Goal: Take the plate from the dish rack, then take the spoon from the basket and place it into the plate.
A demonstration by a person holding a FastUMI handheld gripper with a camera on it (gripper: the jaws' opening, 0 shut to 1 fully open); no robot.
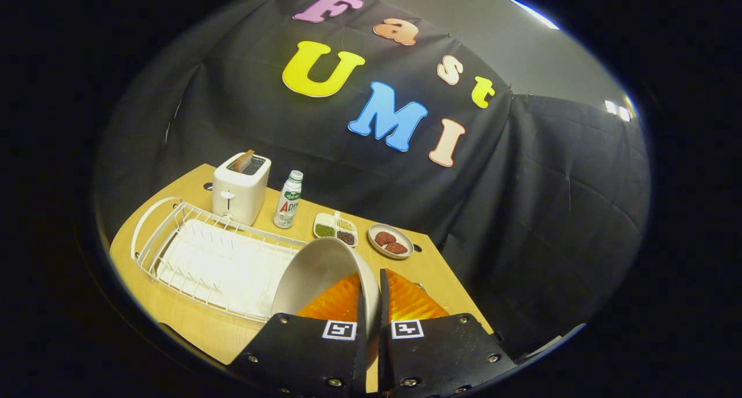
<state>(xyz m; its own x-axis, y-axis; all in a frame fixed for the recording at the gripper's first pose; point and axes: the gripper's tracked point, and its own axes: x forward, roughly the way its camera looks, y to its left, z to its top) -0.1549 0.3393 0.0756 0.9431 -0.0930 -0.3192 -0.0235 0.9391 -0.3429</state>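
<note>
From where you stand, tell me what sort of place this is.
Most likely a mock kitchen counter set up in a booth: a toaster with bread in it, a white wire dish rack and small dishes of food sit on a wooden table. The tool is shut on a plate.

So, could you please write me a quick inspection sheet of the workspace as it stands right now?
Surface: wooden table, with holes near its corners.
Job's things: plate held on edge above the white dish rack; rack otherwise bare.
Clutter: toaster with toast in its slot, bottle, divided tray, small dish.
Gripper: gripper, both fingers pressing the plate's rim.
Cables: nothing seen.
Surroundings: black cloth wall, pale ceiling above.
</note>
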